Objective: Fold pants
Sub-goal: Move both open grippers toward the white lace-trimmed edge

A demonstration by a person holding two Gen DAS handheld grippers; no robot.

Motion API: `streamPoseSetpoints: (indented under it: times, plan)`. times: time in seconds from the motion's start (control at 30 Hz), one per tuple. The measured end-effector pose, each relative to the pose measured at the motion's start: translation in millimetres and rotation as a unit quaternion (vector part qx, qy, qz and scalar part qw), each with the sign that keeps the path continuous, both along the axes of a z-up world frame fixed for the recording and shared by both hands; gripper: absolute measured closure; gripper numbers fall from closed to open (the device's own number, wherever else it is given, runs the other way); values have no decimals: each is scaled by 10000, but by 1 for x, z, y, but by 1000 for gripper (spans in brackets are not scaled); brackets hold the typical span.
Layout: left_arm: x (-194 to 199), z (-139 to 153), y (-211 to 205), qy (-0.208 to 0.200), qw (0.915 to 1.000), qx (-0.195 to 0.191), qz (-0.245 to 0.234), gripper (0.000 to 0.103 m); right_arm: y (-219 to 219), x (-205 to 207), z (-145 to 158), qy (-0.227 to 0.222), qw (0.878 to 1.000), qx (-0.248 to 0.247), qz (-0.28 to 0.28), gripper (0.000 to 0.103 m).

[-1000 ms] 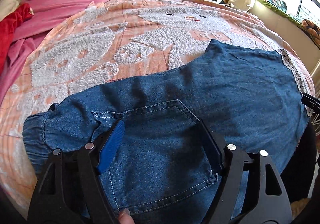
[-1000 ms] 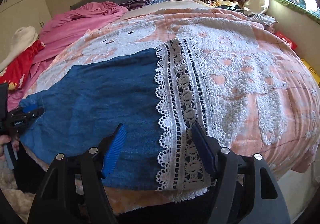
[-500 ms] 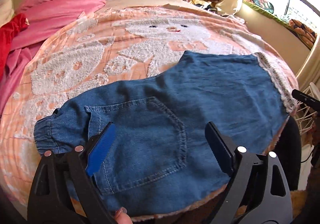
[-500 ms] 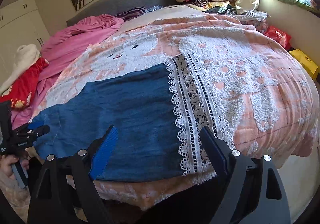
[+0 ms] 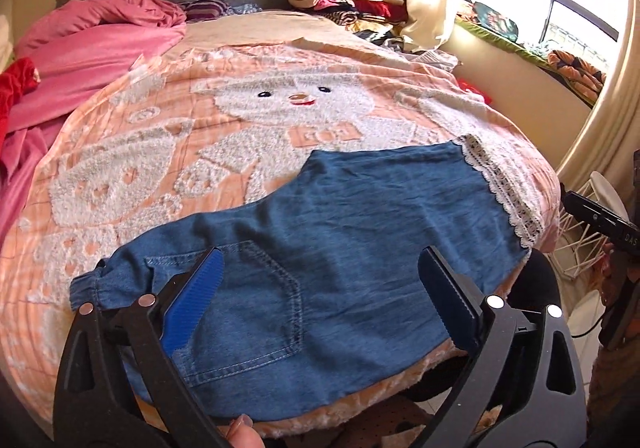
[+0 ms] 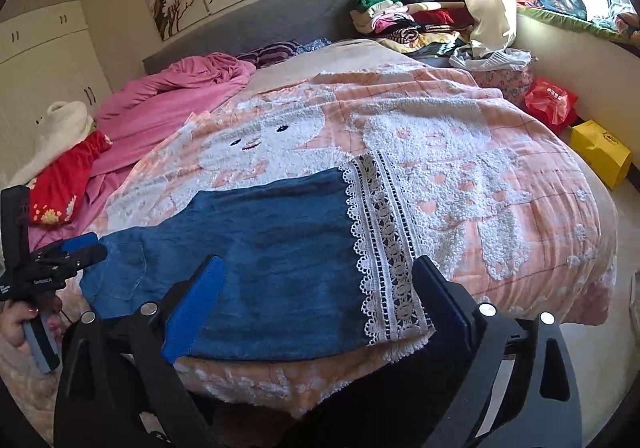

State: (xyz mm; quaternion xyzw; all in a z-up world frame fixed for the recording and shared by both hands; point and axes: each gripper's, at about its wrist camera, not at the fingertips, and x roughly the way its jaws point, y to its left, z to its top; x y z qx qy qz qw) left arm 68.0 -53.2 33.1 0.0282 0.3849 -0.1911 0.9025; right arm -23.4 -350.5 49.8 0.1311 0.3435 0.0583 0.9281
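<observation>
Currently denim pants [image 5: 328,248] lie flat on bed blanket [image 5: 240,152], near edge overhanging. Left claw [image 5: 320,288] and right claw [image 6: 316,288] both spread apart, empty, above cloth. Risk: one-layer pinch, lace hem [image 6: 384,240] snag, pants sliding off.

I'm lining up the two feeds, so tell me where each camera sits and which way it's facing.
Left wrist: on the left tool, open above the pants, waistband-and-pocket end, facing the headboard; a fingertip shows.
Right wrist: on the right tool, open above the lace hem end, facing the same way; the left hand shows.
Shared: pants, bear blanket, clothes pile.
</observation>
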Motion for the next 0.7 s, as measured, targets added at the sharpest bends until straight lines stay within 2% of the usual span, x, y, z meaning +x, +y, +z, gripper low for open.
streamPoseSetpoints:
  times: [0.43, 0.7]
  plan:
    - [22, 25, -73, -248, 9963, 224, -788, 10, -24, -12, 5, -141, 9993, 139, -331, 9]
    - [55, 26, -130, -66, 9895, 263, -1417, 10, -42, -15, 3, -58, 9981, 228, -563, 9]
